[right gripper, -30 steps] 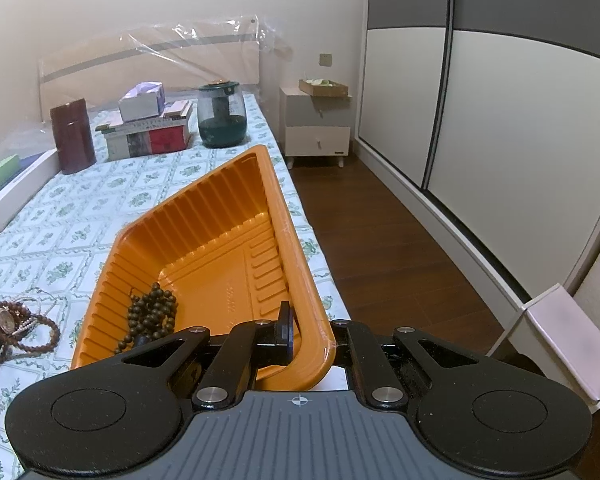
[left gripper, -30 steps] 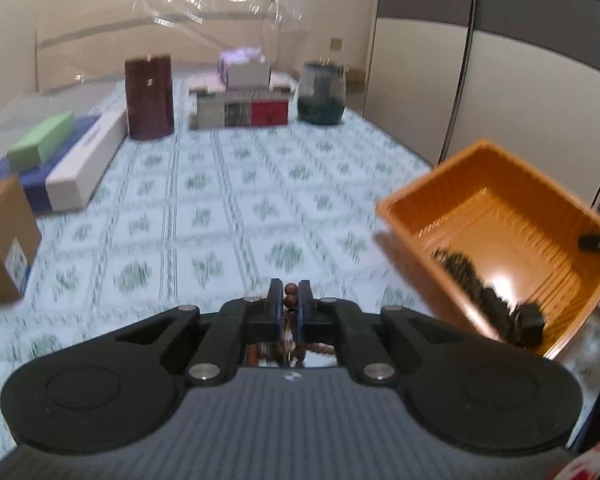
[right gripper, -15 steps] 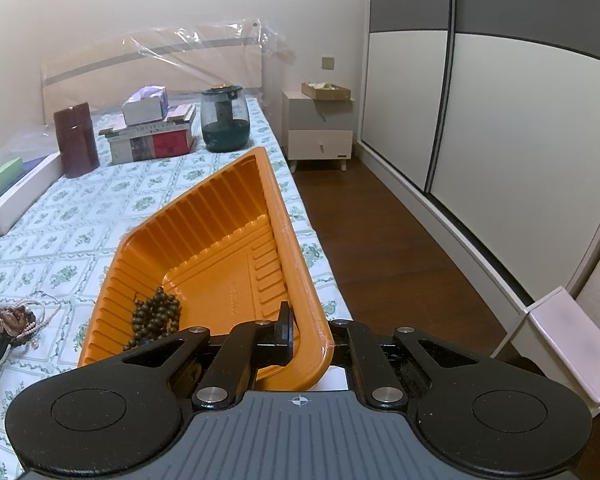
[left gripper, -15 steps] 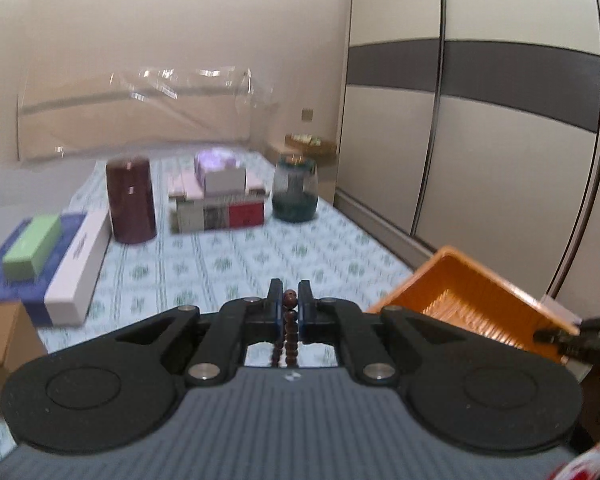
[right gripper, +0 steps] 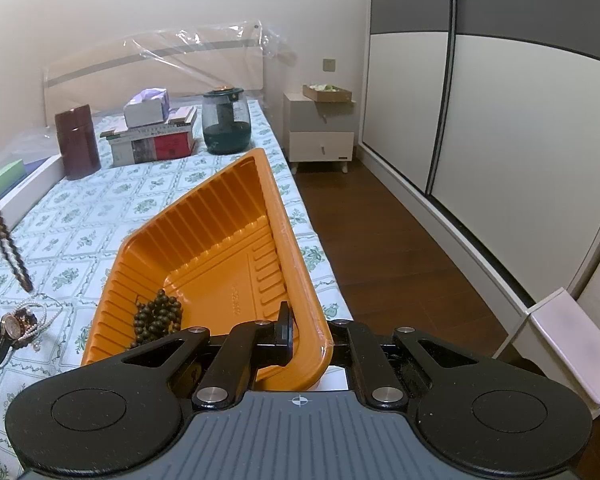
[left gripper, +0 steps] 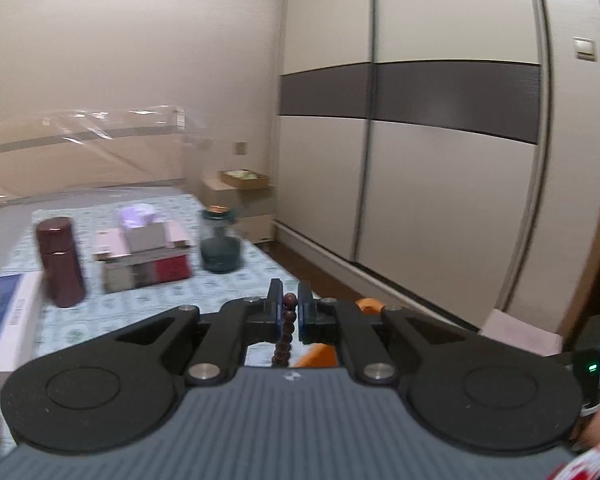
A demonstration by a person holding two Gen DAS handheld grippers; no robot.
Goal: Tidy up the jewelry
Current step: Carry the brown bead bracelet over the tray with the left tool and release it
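My left gripper (left gripper: pixel 290 312) is shut on a string of reddish-brown beads (left gripper: pixel 286 330) and holds it high; the strand hangs down at the far left of the right wrist view (right gripper: pixel 4 232). My right gripper (right gripper: pixel 308 332) is shut on the near rim of an orange tray (right gripper: pixel 236 240) that lies on the bed. A dark bead bracelet (right gripper: pixel 156 318) lies in the tray's near left corner. A watch (right gripper: pixel 6 330) and a pearl strand (right gripper: pixel 40 320) lie on the patterned sheet left of the tray.
At the back of the bed stand a maroon canister (right gripper: pixel 77 142), stacked books with a tissue box (right gripper: pixel 152 136) and a dark glass jar (right gripper: pixel 225 122). Boxes (right gripper: pixel 16 184) lie along the left. A nightstand (right gripper: pixel 320 136) and wardrobe doors (right gripper: pixel 500 120) are to the right.
My left gripper has risen and tilted upward with the reddish-brown beads, lifting the strand off the pile beside the watch. My right gripper and the tray have stayed almost still.
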